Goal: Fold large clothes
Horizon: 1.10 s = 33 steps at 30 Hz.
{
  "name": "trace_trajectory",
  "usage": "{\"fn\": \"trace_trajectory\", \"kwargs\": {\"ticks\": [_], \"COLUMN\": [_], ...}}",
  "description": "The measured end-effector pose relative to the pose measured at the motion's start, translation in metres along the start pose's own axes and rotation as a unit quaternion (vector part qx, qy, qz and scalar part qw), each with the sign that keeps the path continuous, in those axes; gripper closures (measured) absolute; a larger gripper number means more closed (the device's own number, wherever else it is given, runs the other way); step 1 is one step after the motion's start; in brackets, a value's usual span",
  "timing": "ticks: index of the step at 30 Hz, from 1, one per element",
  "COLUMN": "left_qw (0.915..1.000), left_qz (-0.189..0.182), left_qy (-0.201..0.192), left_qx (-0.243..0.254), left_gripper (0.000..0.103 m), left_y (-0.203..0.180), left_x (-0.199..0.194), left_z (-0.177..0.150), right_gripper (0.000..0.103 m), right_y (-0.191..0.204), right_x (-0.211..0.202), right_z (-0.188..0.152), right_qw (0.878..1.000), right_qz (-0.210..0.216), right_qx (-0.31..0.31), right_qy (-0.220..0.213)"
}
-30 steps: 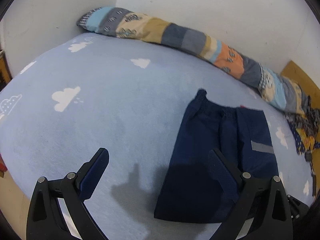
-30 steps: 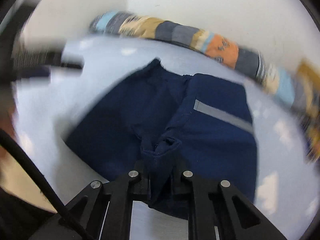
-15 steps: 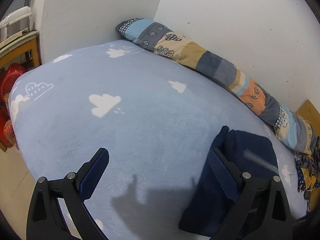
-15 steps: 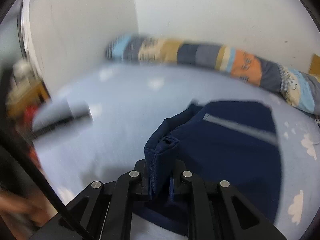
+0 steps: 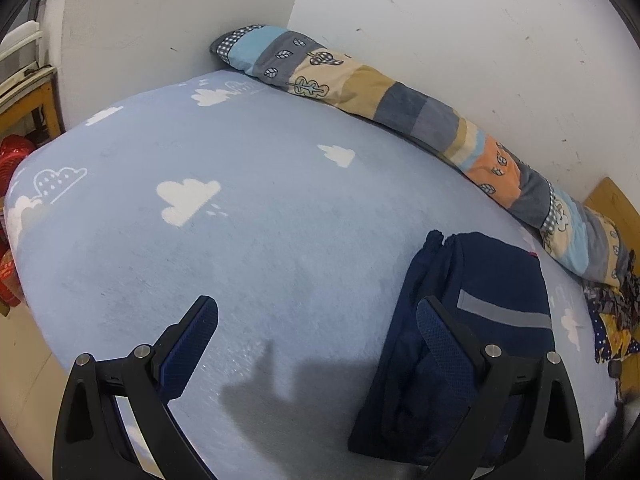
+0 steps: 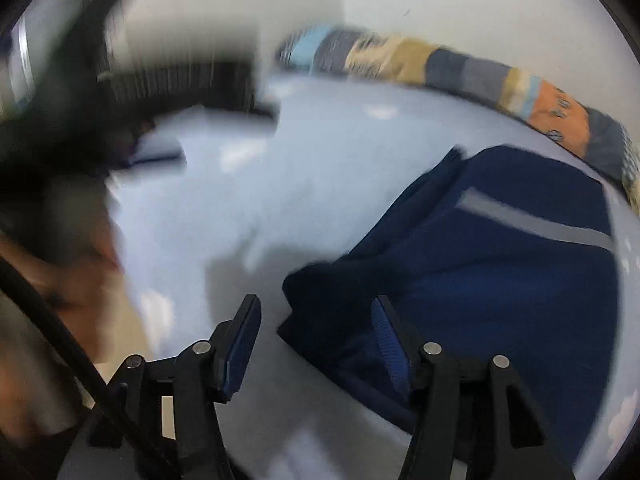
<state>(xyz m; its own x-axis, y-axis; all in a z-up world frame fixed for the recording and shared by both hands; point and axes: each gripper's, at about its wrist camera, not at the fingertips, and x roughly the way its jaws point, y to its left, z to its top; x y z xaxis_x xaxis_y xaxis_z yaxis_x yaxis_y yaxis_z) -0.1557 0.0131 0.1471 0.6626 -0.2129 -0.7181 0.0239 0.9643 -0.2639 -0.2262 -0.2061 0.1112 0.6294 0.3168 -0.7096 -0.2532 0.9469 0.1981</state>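
Right claw [image 6: 316, 332] opening, nothing gripped, over folded navy trousers [image 6: 500, 264]; left claw [image 5: 316, 332] wide open, empty

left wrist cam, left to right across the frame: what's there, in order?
Red plastic items at the bedside → white cloud print on the light blue bedsheet → folded navy garment with a grey stripe → crumpled dark patterned cloth with yellow patches. The long patchwork bolster spans the back, so it's left out.
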Motion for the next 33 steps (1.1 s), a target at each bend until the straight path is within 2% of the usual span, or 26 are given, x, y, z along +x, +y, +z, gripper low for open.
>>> {"fn": "trace_trajectory", "kwargs": {"ticks": [2,3,5,6,8,12,16,20,22,24,25,28,29,30,31,33], "left_qw": [1.0000,0.9999,0.9996,0.9992,0.9980,0.9917,0.9848,0.9814,0.9814,0.9810,0.9805,0.9785,0.9789,0.9799,0.9812,0.9838], "left_qz": [-0.006,-0.010,-0.016,-0.022,-0.034,-0.055,-0.050,-0.030,-0.020,-0.010,-0.006,0.004,0.004,0.006,0.008,0.010], "left_qy": [0.006,0.010,0.011,0.010,0.009,0.013,0.029,0.069,0.074,0.077,0.079,0.089,0.087,0.082,0.075,0.066], "left_qx": [0.002,0.006,0.019,0.032,0.052,0.116,0.164,0.176,0.176,0.178,0.180,0.186,0.185,0.182,0.178,0.166], "left_gripper": [0.004,0.004,0.004,0.004,0.004,0.004,0.004,0.004,0.004,0.004,0.004,0.004,0.004,0.004,0.004,0.004], "left_y": [-0.002,-0.006,-0.016,-0.024,-0.036,-0.074,-0.100,-0.101,-0.097,-0.095,-0.094,-0.094,-0.093,-0.092,-0.092,-0.090], "left_x": [0.002,0.004,0.005,0.005,0.006,0.013,0.028,0.047,0.048,0.049,0.049,0.049,0.048,0.046,0.045,0.041], "left_z": [-0.001,-0.003,-0.005,-0.007,-0.010,-0.022,-0.035,-0.046,-0.047,-0.049,-0.050,-0.054,-0.052,-0.050,-0.048,-0.043], "right_gripper": [0.035,0.035,0.036,0.043,0.051,0.055,0.055,0.054,0.054,0.054,0.054,0.055,0.052,0.040,0.037,0.037], "right_y": [-0.030,-0.047,-0.068,-0.077,-0.090,-0.107,-0.106,-0.105,-0.105,-0.100,-0.102,-0.110,-0.113,-0.117,-0.125,-0.142], "right_x": [-0.040,-0.059,-0.080,-0.088,-0.095,-0.083,-0.065,-0.030,-0.018,-0.016,-0.021,-0.052,-0.060,-0.061,-0.055,-0.033], "right_z": [0.003,0.003,0.000,-0.004,-0.016,-0.044,-0.050,-0.070,-0.077,-0.067,-0.058,-0.020,-0.002,0.016,0.034,0.072], "right_qw": [0.998,0.997,0.994,0.993,0.992,0.992,0.992,0.990,0.987,0.983,0.984,0.993,0.995,0.995,0.996,0.995], "right_qz": [-0.008,-0.027,-0.069,-0.083,-0.095,-0.089,-0.098,-0.133,-0.143,-0.150,-0.140,-0.106,-0.100,-0.092,-0.086,-0.081], "right_qx": [0.040,0.054,0.062,0.060,0.060,0.086,0.069,0.012,-0.009,-0.031,-0.025,0.005,0.006,0.012,0.027,0.057], "right_qy": [-0.038,-0.055,-0.062,-0.062,-0.053,-0.035,-0.033,0.055,0.073,0.099,0.107,0.051,0.029,0.021,0.021,0.020]}}
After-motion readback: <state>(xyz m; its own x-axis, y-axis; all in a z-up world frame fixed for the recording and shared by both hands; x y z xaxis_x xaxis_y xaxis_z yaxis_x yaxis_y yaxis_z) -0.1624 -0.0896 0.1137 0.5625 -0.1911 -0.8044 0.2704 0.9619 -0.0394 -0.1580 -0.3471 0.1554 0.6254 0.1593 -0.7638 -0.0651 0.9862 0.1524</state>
